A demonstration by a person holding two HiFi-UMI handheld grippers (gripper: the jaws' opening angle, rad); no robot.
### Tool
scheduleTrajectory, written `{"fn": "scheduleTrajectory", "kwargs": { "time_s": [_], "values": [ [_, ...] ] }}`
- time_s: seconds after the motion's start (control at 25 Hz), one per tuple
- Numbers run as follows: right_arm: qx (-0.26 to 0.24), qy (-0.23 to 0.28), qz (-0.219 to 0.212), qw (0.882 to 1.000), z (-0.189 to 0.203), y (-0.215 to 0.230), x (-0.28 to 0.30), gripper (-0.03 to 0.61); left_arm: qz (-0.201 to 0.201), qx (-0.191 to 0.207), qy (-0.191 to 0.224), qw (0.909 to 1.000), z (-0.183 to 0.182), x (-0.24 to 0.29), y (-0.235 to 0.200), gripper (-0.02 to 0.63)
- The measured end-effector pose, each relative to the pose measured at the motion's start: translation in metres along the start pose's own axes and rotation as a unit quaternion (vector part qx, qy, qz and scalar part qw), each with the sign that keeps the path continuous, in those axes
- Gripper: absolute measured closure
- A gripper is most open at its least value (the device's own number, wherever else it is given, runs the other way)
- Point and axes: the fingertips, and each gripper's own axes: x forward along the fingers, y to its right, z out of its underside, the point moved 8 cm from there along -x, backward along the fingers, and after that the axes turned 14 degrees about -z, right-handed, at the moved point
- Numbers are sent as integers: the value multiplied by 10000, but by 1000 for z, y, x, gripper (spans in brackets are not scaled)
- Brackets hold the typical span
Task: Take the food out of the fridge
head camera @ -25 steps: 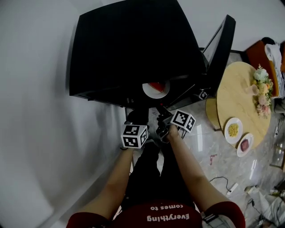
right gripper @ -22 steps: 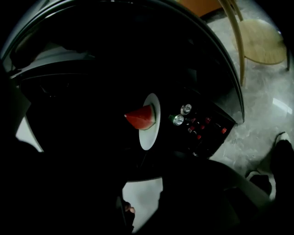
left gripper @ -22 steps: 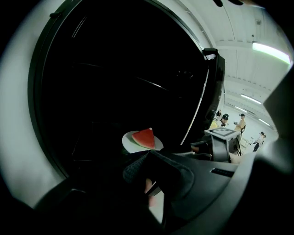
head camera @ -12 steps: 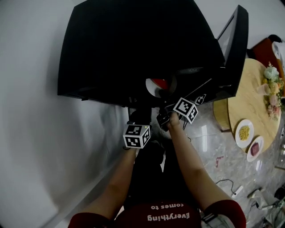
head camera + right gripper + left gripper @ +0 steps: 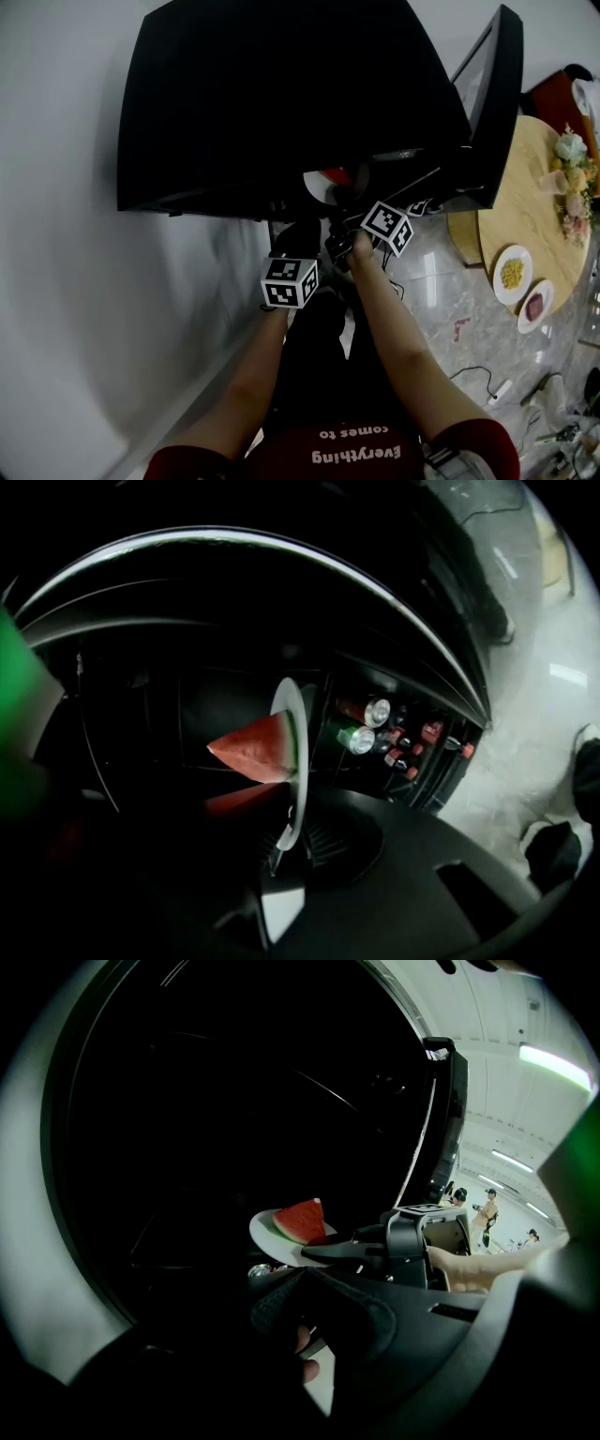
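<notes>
A white plate (image 5: pixel 317 189) with a red watermelon wedge (image 5: pixel 337 176) sits at the mouth of the open black fridge (image 5: pixel 281 103). My right gripper (image 5: pixel 337 223) reaches in from the right. In the right gripper view the plate (image 5: pixel 294 724) stands edge-on with the wedge (image 5: pixel 253 747) on its left. The plate's rim is pinched between my right gripper's (image 5: pixel 281 841) closing jaws. My left gripper (image 5: pixel 298 236) hovers just below and left of the plate (image 5: pixel 272 1239). Its own jaws (image 5: pixel 281 1321) are lost in the dark, with the watermelon (image 5: pixel 302 1222) beyond them.
The fridge door (image 5: pixel 492 103) stands open at the right. Drink cans (image 5: pixel 366 724) lie on a shelf behind the plate. A round wooden table (image 5: pixel 544 225) at the right carries two small plates (image 5: pixel 512 274) and flowers (image 5: pixel 574 187). A cable lies on the tiled floor.
Both grippers have sunk a little and drawn in closer to the plate at the fridge opening. Over the last half second they have hardly moved.
</notes>
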Motion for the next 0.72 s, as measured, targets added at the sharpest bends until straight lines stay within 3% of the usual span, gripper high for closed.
{"fn": "scheduleTrajectory", "kwargs": {
  "time_s": [0.4, 0.72],
  "values": [
    [385, -8, 646, 9972, 10, -13, -5, 527, -101, -65, -192, 9997, -3, -9, -6, 607],
    [483, 122, -19, 9988, 9, -8, -17, 557, -82, -91, -251, 9996, -1, -20, -5, 607]
  ]
}}
